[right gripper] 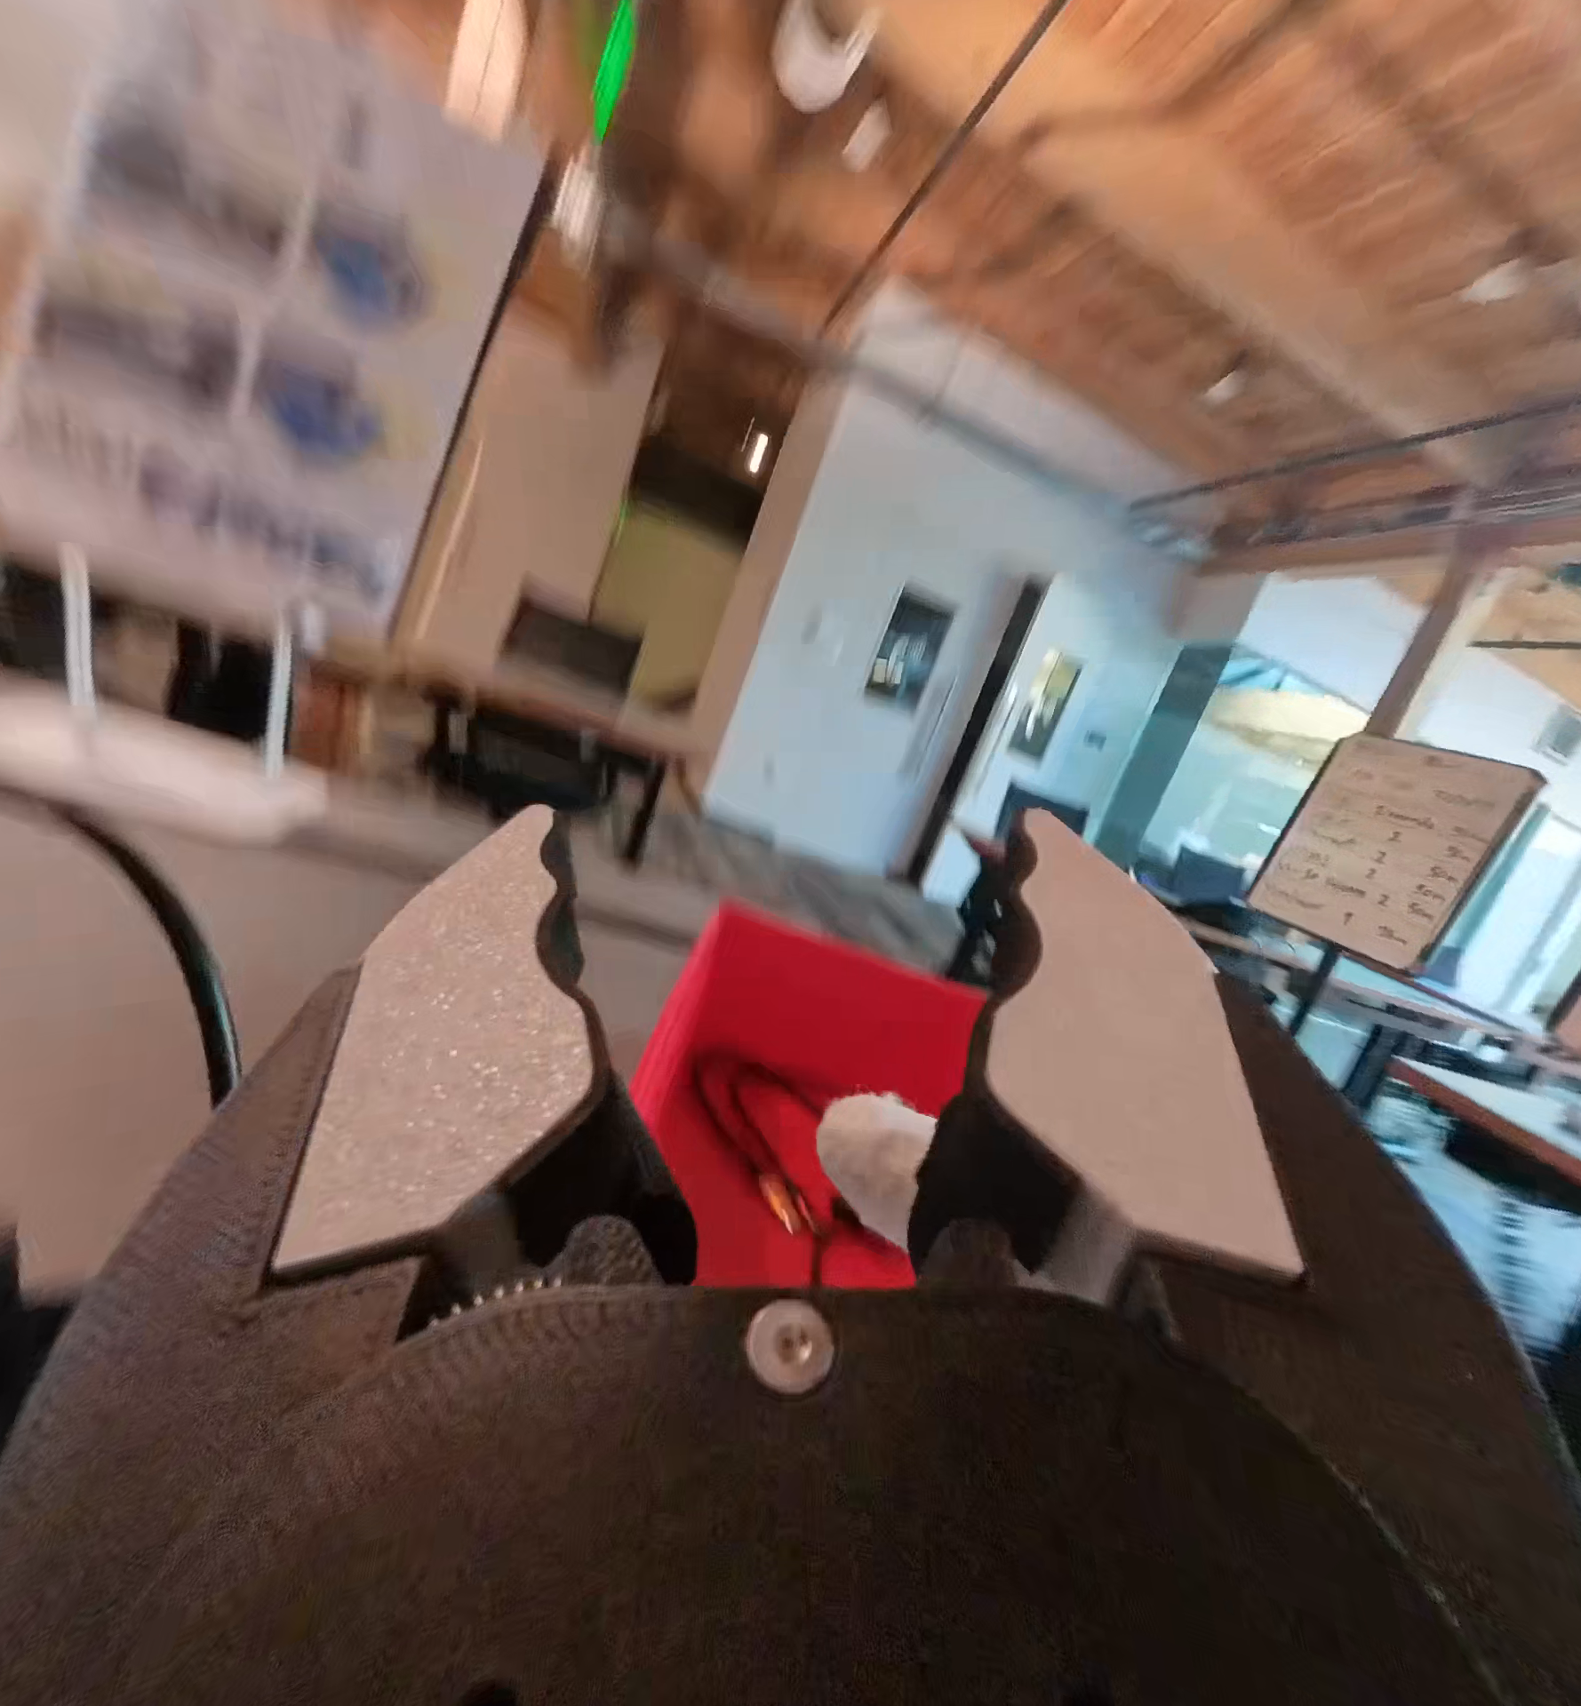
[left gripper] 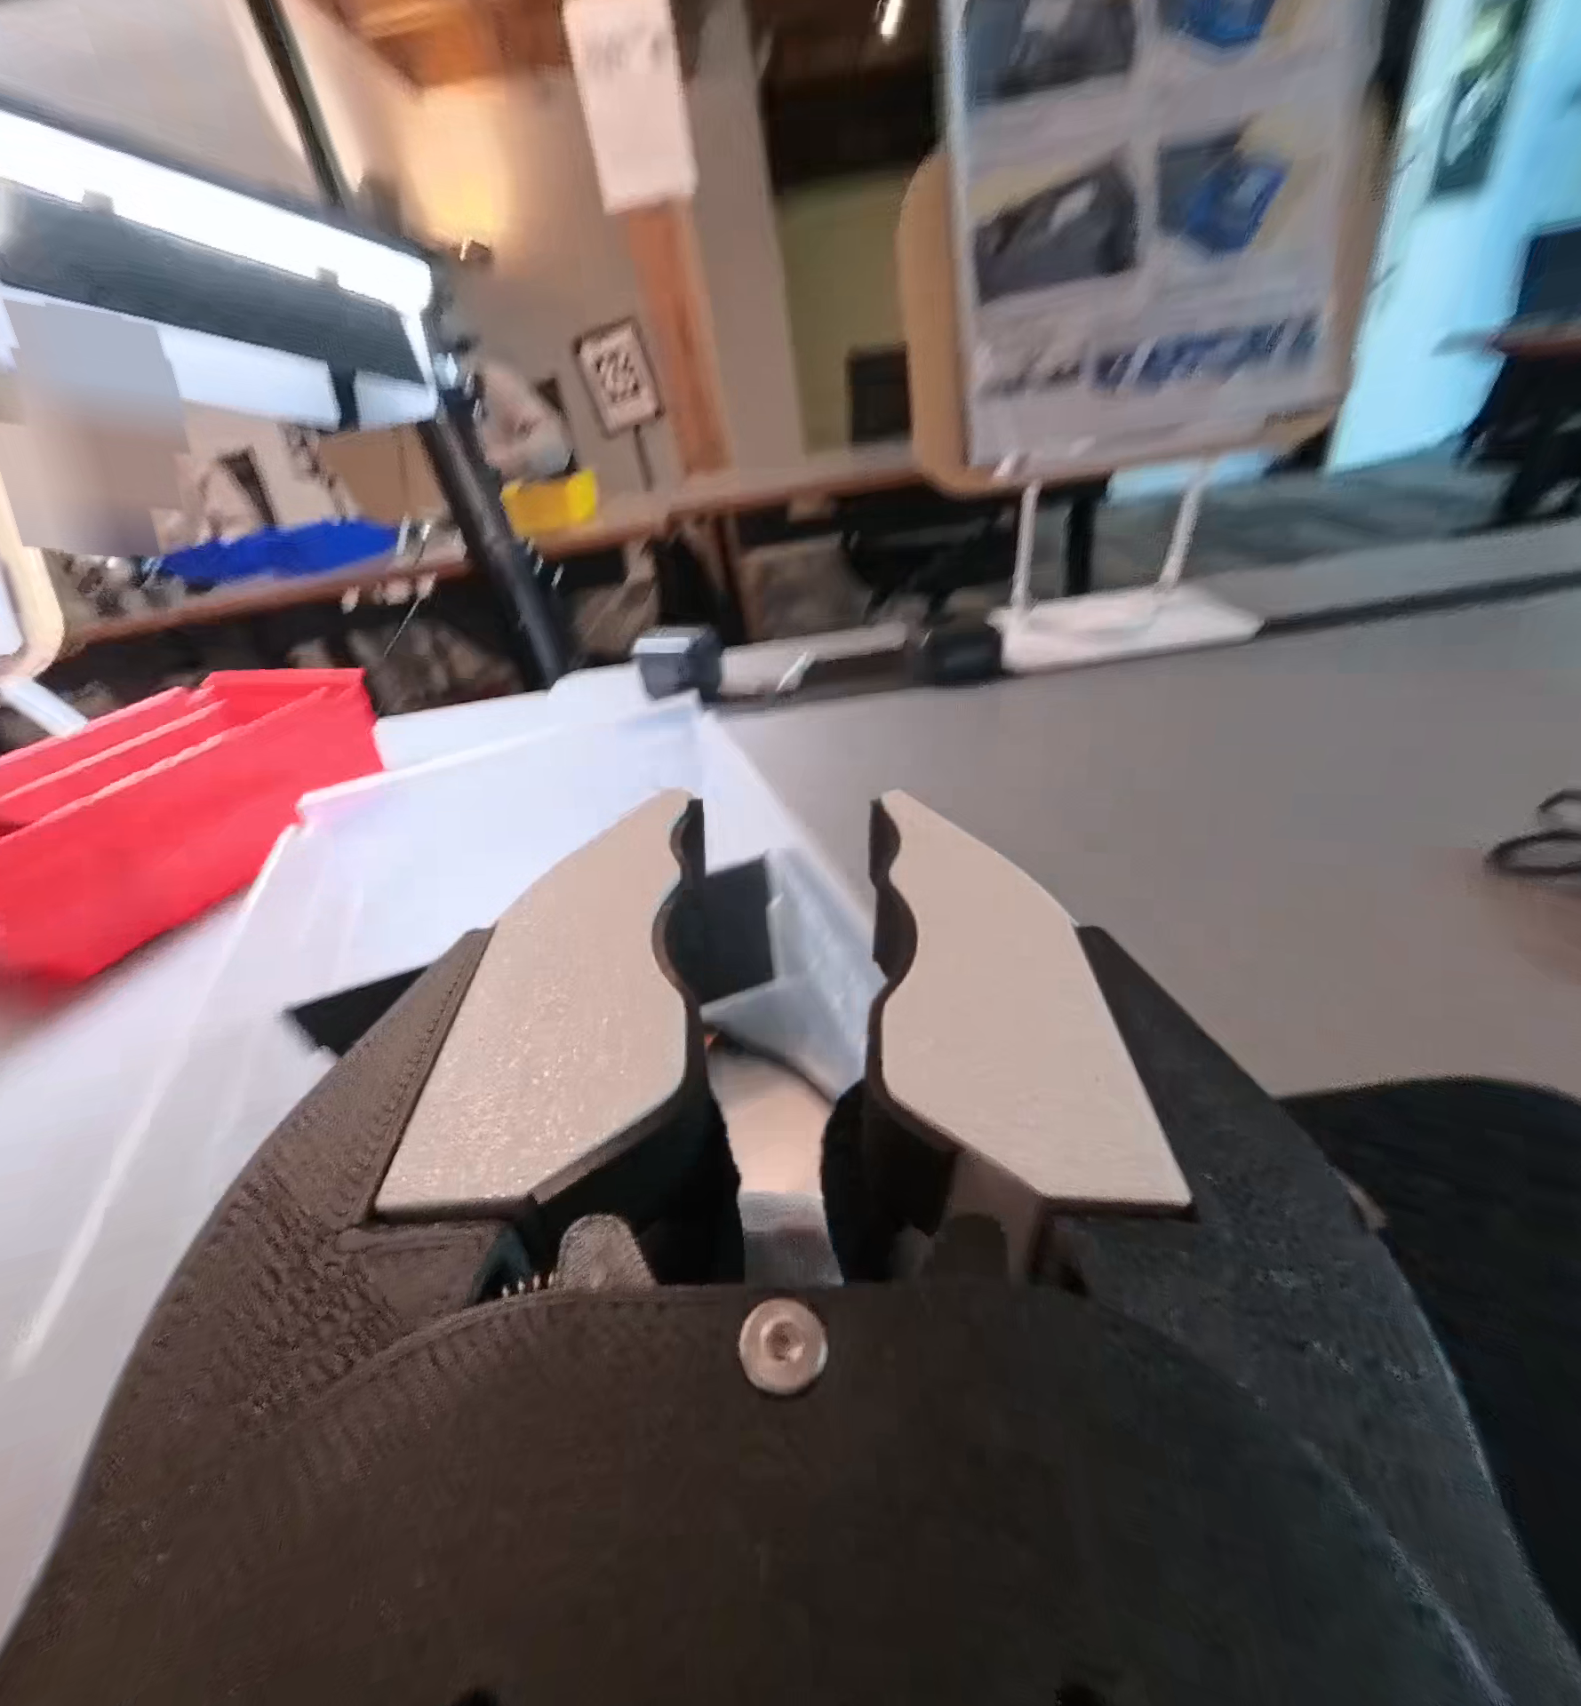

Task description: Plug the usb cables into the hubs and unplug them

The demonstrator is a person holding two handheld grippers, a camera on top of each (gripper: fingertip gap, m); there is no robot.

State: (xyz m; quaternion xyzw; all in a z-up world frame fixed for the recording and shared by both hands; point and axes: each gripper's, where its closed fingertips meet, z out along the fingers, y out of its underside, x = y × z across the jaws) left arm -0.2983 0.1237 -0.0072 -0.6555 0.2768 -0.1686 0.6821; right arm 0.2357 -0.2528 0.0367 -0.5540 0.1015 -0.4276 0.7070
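Observation:
Both views are motion-blurred. My left gripper [left gripper: 786,812] is open and empty, above a white translucent bin [left gripper: 491,794]. A dark boxy thing [left gripper: 733,923] lies in that bin between the fingers; I cannot tell whether it is a hub. My right gripper [right gripper: 791,831] is wide open and empty, above a red bin [right gripper: 823,997]. In the red bin lie thin red cables with metal tips [right gripper: 772,1163] and a white fuzzy lump [right gripper: 874,1159]. A black cable [right gripper: 191,951] arcs over the table on the left of the right wrist view.
A red tray [left gripper: 149,812] stands left of the white bin. A coil of black cable [left gripper: 1576,840] lies on the grey table [left gripper: 1230,877] at the right. A white stand with a poster board [left gripper: 1128,618] is at the table's far edge. The left gripper's tips are roughly 65 centimeters from the right gripper's.

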